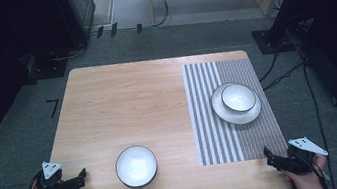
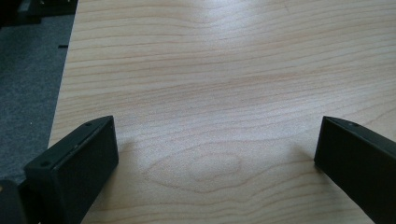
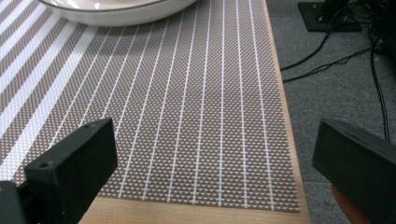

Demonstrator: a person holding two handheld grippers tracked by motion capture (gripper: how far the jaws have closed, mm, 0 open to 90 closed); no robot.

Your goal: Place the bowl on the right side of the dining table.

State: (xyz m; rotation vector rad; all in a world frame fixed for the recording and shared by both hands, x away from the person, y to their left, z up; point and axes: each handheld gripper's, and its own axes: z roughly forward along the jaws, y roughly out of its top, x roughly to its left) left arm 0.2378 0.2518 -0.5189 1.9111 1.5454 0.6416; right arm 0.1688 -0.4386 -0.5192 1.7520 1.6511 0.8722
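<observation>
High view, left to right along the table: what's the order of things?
left gripper → lone bowl on bare wood → striped placemat → plate with a small bowl on it → right gripper

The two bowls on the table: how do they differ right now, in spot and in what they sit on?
The near bowl sits alone on bare wood of the table, near the front edge, left of the striped mat. The far bowl sits on a white plate on that mat, farther back and to the right. The near bowl looks larger, though it is closer to the camera. Both are upright, white inside with a dark rim, and appear empty.
</observation>
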